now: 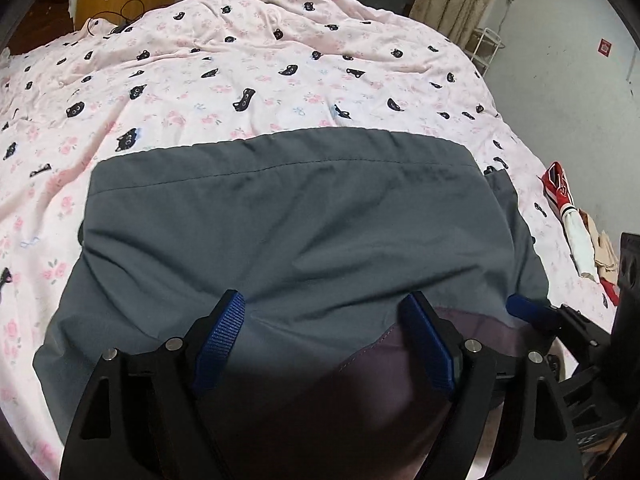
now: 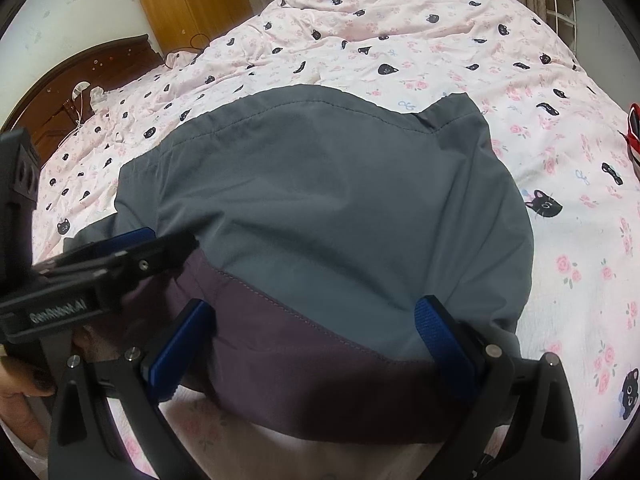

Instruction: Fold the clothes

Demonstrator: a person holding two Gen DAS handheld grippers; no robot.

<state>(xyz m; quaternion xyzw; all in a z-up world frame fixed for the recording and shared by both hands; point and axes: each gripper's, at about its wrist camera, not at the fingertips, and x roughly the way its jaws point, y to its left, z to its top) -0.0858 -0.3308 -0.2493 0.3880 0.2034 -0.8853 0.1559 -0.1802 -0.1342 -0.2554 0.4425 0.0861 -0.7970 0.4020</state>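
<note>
A grey garment (image 1: 288, 224) lies spread flat on the pink cat-print bedsheet (image 1: 240, 72), with a purple band (image 2: 304, 344) along its near edge. My left gripper (image 1: 323, 298) hovers open over that near edge, its blue pads wide apart, with cloth below and nothing pinched. In the right wrist view my right gripper (image 2: 314, 303) stands open over the purple band and the grey cloth (image 2: 340, 200), its pads not pressing on the fabric. The left gripper (image 2: 120, 256) shows at the left of that view, close beside the right one. A hand shows at the lower left.
A red-and-white item (image 1: 560, 196) and some folded cloth lie at the bed's right edge. A dark wooden headboard (image 2: 80, 80) and a wardrobe (image 2: 188, 4) stand to the left. Curtains and a white rack (image 1: 486, 46) are beyond the bed. A black cable (image 1: 128, 12) lies on the far sheet.
</note>
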